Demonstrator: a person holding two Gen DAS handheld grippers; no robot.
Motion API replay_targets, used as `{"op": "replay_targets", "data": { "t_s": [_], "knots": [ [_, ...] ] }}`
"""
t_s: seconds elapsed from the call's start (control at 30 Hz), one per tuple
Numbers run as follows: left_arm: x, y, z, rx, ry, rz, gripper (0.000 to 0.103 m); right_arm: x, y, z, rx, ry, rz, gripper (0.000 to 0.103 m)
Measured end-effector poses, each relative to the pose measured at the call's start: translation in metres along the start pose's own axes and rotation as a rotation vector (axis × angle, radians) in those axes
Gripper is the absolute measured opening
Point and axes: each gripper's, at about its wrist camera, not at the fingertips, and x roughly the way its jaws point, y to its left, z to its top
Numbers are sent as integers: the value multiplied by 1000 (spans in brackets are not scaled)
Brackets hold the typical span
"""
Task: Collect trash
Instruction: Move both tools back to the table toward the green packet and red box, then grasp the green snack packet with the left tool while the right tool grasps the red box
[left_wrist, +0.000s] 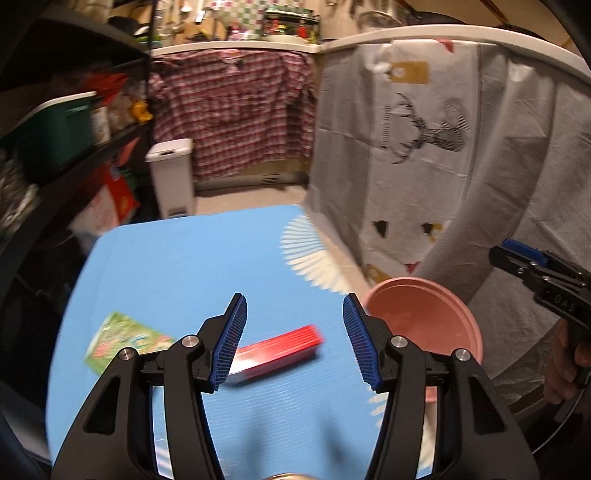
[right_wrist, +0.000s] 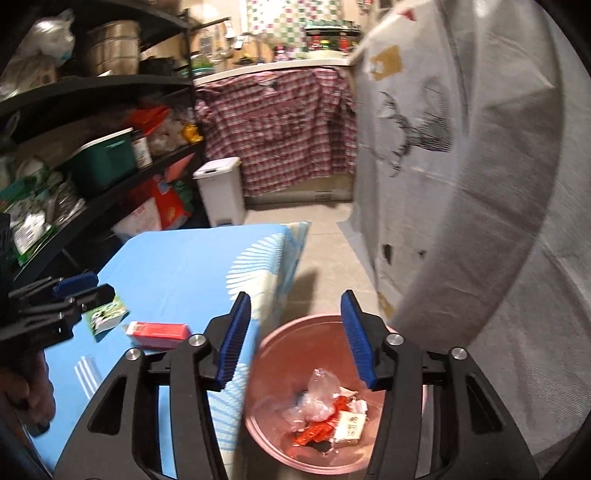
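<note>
A red box (left_wrist: 279, 350) lies on the blue table (left_wrist: 177, 266), just beyond my left gripper (left_wrist: 295, 341), whose blue pads stand apart with nothing between them. A green packet (left_wrist: 123, 338) lies left of the box. My right gripper (right_wrist: 295, 338) hangs open and empty above the pink bin (right_wrist: 291, 339), which holds crumpled plastic, red wrappers and a small white carton (right_wrist: 349, 424). The right wrist view also shows the red box (right_wrist: 159, 334), the green packet (right_wrist: 107, 317) and the left gripper (right_wrist: 79, 291) at the left. The pink bin (left_wrist: 424, 317) stands off the table's right edge.
A black shelf rack (right_wrist: 92, 155) full of goods runs along the left. A white pedal bin (left_wrist: 171, 177) stands on the floor beyond the table. A grey sheet with a deer print (left_wrist: 424, 136) hangs at the right. A plaid cloth (left_wrist: 232, 114) covers the far counter.
</note>
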Motion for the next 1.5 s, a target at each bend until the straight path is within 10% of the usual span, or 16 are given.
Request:
{"op": "replay_targets", "data": {
  "t_s": [0.5,1.5],
  "knots": [
    [1,114,-51,-76,93,197,52,42,76,-8,-138,51,169,41],
    [72,121,-65,34,227,259,52,161,136,-36,-428,234,433,72]
  ]
}}
